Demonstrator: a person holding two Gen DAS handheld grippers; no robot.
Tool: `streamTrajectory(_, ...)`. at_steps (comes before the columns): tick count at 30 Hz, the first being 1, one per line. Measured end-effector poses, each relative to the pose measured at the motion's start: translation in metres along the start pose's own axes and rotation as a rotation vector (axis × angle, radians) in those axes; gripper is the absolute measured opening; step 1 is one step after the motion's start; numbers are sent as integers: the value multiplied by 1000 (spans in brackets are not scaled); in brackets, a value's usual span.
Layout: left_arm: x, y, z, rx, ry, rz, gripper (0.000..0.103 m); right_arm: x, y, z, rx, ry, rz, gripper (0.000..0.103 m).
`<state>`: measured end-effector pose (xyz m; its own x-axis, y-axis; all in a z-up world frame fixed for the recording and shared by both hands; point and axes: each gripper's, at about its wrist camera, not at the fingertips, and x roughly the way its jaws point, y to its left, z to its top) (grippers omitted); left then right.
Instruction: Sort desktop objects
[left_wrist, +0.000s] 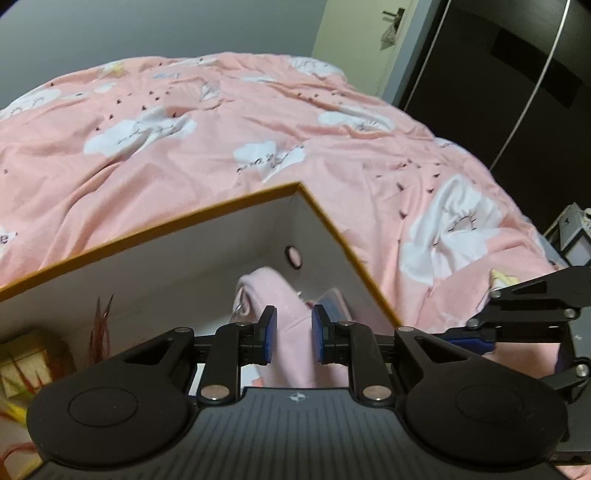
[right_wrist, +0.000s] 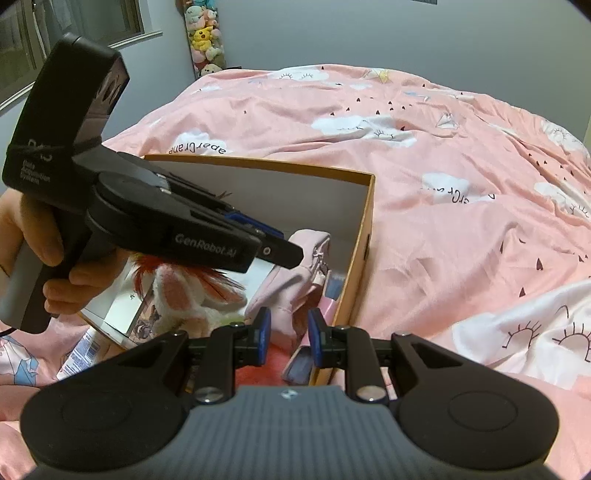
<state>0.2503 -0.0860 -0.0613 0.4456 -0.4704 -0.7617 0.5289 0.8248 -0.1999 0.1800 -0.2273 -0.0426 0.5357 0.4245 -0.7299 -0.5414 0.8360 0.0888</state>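
An orange-edged box (left_wrist: 325, 221) is seen in the lower middle of the left wrist view, standing on a bed with a pink quilt (left_wrist: 221, 122). Inside the box, near its right wall, a pink cloth pouch (left_wrist: 273, 295) is placed, and the left gripper (left_wrist: 294, 334) is positioned over it. The blue pads (left_wrist: 269, 334) stand narrowly apart with the pink cloth between them; whether the cloth is really pressed or only framed cannot be told from this picture.

In the right wrist view the same box (right_wrist: 364, 236) fills the middle, and the pouch (right_wrist: 295, 277) is seen in it under the tip of the left gripper (right_wrist: 284, 254). A plush toy (right_wrist: 184, 299) with red hair lies at the lower left of the box. The right gripper (right_wrist: 289, 334) is held near the front edge of the box, its jaws a little apart and nothing held between them.

It is judged that the step in hand is the placing of the pouch into the box. For the next move, the left jaws would be opened fully and lifted straight up, so that the cloth is not dragged out.
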Motion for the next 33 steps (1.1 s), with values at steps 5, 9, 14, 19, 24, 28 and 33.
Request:
streamTrajectory(5,-17,0,-4,-13,-52,12,22,-8,2,-2,0,-24,6,24)
streamTrajectory(9,-48,-4,-13,15,-126,71,25,-18,8,-8,-8,-77,19,24)
streamTrajectory(14,-89,-9,-30,26,-167,125,25,-26,26,-16,-42,-144,47,32)
streamTrajectory(19,-127,-7,-57,-39,-153,139,25,-41,50,-23,-104,-187,125,34)
streamTrajectory(24,-150,-3,-93,-99,-128,180,31,-43,65,-32,-90,-130,220,37)
streamTrajectory(28,-152,-5,-123,-122,-81,205,51,-33,74,-45,-89,-41,228,38)
streamTrajectory(33,-137,-12,-148,-95,-6,238,56,-10,70,-60,-13,87,202,47)
